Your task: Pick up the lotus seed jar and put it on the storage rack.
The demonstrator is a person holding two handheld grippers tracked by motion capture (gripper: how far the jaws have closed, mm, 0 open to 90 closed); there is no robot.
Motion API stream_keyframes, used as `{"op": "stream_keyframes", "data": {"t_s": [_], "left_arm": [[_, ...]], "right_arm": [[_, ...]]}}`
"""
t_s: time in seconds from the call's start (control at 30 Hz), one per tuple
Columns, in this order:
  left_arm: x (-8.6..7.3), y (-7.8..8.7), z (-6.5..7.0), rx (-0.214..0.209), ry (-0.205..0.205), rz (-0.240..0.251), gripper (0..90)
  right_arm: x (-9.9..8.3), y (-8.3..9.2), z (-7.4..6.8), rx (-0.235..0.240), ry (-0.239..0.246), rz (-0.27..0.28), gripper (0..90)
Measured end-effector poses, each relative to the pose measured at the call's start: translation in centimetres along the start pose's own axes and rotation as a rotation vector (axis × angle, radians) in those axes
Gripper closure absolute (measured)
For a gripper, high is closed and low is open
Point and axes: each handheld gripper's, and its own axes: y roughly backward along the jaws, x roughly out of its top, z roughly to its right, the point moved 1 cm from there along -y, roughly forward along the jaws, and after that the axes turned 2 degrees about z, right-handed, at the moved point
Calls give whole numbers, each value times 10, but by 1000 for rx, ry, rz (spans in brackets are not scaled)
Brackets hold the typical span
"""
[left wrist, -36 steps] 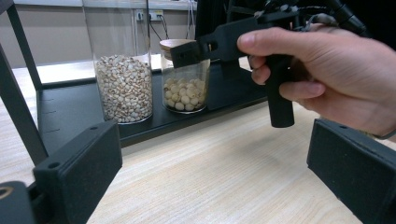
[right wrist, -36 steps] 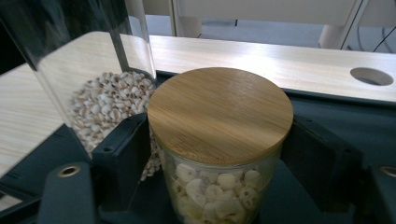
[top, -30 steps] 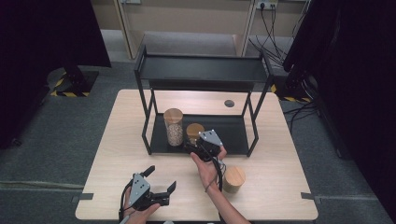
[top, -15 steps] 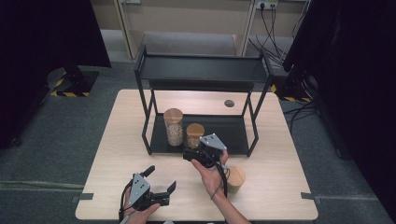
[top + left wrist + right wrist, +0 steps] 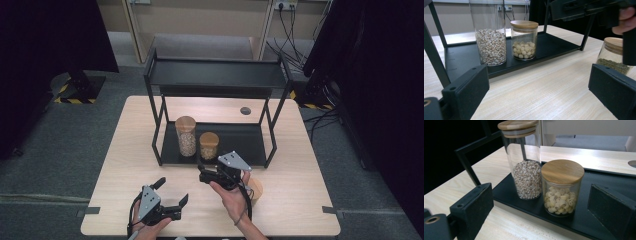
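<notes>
Pale wood forms the table (image 5: 125, 165), and a black metal rack (image 5: 215, 75) stands on it as the landmark here. On the rack's bottom shelf, toward its left half, stand two glass jars with wooden lids: a tall jar (image 5: 526, 160) of small grains and, just to its right, a short jar (image 5: 561, 187) of round pale seeds. The right gripper (image 5: 206, 176) is held just in front of the rack's front edge, its jaws spread wide with nothing between them; they have just been opening. In the right gripper view the short jar sits beyond the jaws, between them but apart from both pads. A third jar (image 5: 615, 56), with dark green contents, stands on the table in front of the rack's right end, beside the right hand (image 5: 232, 197). The left gripper (image 5: 172, 197) lies well in front of the rack, near the table's front edge, jaws open and empty.
</notes>
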Motion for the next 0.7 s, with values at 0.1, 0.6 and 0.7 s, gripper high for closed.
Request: {"op": "stream_keyframes", "data": {"t_s": [0.1, 0.6, 0.7], "left_arm": [[0, 0, 0, 0, 0, 0, 27], [0, 0, 0, 0, 2, 0, 26], [0, 0, 0, 0, 3, -1, 27]], "right_arm": [[-2, 5, 2, 14, 3, 3, 68], [-13, 29, 10, 60, 19, 23, 68], [-14, 34, 12, 62, 16, 30, 69]]}}
